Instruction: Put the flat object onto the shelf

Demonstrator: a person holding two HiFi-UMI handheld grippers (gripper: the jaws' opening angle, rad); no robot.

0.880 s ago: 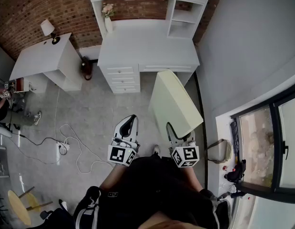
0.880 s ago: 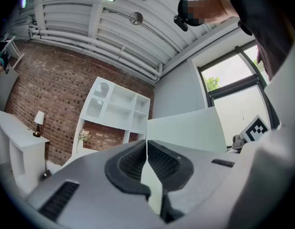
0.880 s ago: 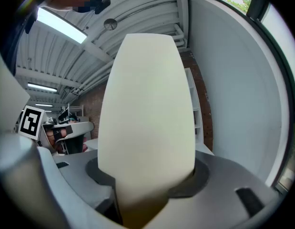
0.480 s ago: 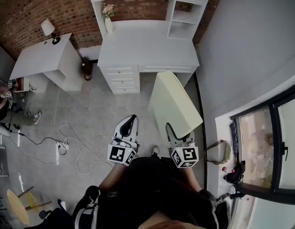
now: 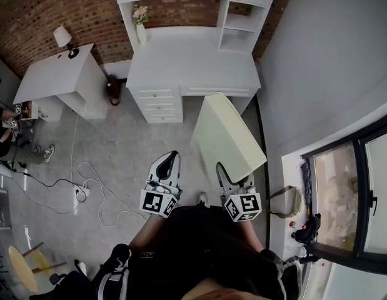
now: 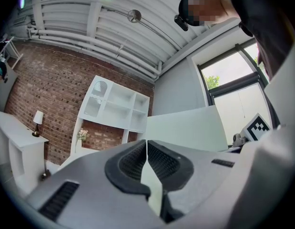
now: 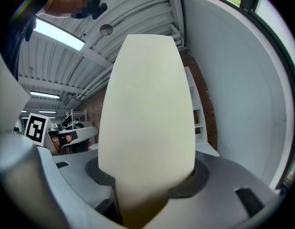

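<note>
The flat object (image 5: 227, 136) is a thick pale-yellow slab, held out ahead of me above the floor. My right gripper (image 5: 234, 179) is shut on its near edge. In the right gripper view the slab (image 7: 147, 109) stands on edge between the jaws and fills the middle of the picture, so the right gripper (image 7: 146, 187) shows only at its base. My left gripper (image 5: 170, 161) hangs beside it to the left, shut and empty. In the left gripper view its pads (image 6: 159, 161) meet, with the slab (image 6: 185, 130) off to the right. The white shelf unit (image 5: 242, 20) stands ahead on the white desk (image 5: 193, 61).
A vase of flowers (image 5: 141, 24) sits on the desk's left end. A small white table with a lamp (image 5: 62, 37) stands to the left. Cables and a power strip (image 5: 80, 192) lie on the grey floor. A wall and window (image 5: 343, 186) close off the right side.
</note>
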